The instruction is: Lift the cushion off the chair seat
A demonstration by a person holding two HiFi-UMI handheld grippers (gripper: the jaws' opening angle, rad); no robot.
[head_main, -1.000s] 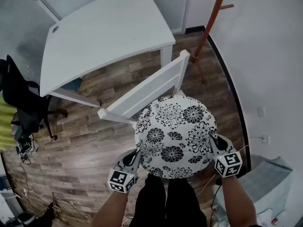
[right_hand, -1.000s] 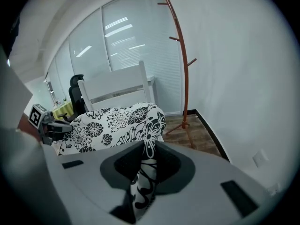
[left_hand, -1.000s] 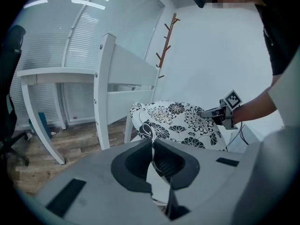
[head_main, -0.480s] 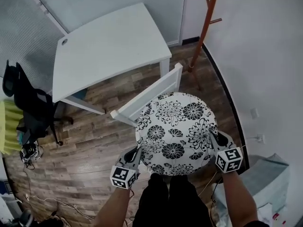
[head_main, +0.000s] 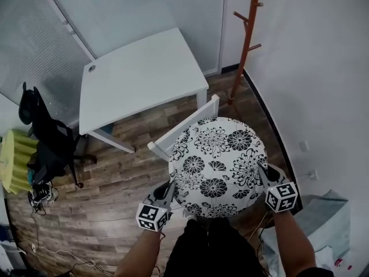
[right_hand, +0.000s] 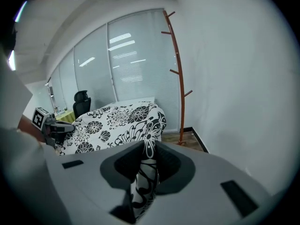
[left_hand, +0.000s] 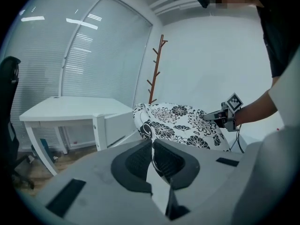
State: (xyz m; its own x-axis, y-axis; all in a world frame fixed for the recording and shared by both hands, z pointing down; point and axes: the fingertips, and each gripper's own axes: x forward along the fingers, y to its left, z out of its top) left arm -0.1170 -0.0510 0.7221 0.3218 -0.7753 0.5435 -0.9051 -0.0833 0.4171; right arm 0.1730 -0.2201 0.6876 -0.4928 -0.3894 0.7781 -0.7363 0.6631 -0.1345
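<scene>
Cushion (head_main: 218,166) looks light, floppy, probably sags mid-span. Left gripper (head_main: 169,187) pinching rim at 8 o'clock, right gripper (head_main: 262,171) pinching at 3. Opposite-edge hold seems best.

A white table (head_main: 141,77) stands between a black office chair (head_main: 49,143) and an orange coat stand (head_main: 245,45).

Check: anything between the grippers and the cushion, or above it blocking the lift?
Nothing visible. The left gripper and right gripper are each shut on opposite edges of the cushion, fabric pinched between the jaws. Nothing hangs over it; the chair back stands beyond its far edge.
</scene>
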